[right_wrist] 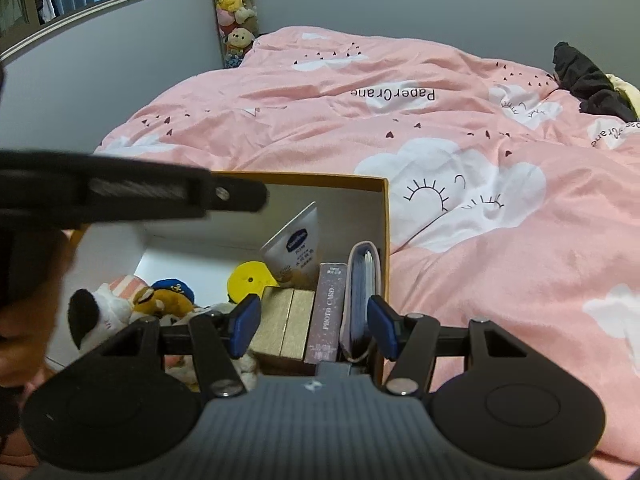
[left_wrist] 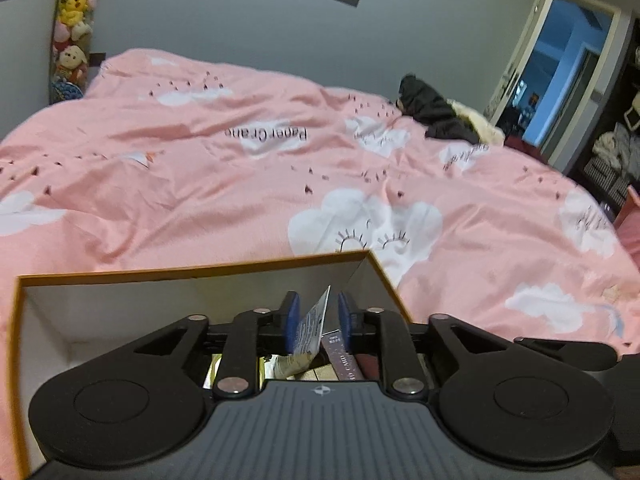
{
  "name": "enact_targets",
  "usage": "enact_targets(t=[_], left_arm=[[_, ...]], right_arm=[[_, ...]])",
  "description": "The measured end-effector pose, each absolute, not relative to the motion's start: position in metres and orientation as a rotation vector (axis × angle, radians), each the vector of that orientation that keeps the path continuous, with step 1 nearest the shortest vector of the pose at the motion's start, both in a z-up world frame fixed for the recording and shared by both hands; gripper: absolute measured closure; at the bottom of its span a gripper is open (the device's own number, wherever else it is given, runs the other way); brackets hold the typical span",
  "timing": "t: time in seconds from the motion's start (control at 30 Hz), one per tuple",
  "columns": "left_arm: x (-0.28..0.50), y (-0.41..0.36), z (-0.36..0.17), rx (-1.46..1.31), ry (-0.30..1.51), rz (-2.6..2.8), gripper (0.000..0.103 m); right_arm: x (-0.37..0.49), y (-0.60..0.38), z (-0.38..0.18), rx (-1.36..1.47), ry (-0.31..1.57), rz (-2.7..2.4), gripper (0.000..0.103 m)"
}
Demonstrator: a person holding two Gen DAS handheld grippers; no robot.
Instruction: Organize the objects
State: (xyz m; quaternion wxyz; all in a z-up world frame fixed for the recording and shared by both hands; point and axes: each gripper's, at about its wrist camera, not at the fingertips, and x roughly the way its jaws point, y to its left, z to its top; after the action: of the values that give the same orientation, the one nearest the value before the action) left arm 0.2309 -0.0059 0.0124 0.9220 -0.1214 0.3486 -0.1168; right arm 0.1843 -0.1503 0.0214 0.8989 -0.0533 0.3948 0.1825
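Dim, bluish indoor light; fisheye-bent edges; slight motion blur.

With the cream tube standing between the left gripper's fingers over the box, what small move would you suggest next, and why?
Probably draw the left gripper straight up and away. Its jaws look parted around the white tube, which already stands in the box beside the gold boxes, so it seems placed.

Black tongs (right_wrist: pixel 312 326), blue pads (right_wrist: pixel 244 322), silver screws, ribbed grey housing
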Motion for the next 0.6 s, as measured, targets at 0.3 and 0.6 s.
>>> enact_targets(t=[0.3,0.6], left_arm=[[0.165,-0.002,0.059,-0.146,0.626,-0.163,0.054],[0.094,0.003,0.083,-0.045,0.458,-0.039,0.027]], right_arm=[[0.143,-0.156,0.052,-0.049,0.757,0.366,0.041],[0.098,-0.153,0.073,0.019,0.667,0.345,0.026]])
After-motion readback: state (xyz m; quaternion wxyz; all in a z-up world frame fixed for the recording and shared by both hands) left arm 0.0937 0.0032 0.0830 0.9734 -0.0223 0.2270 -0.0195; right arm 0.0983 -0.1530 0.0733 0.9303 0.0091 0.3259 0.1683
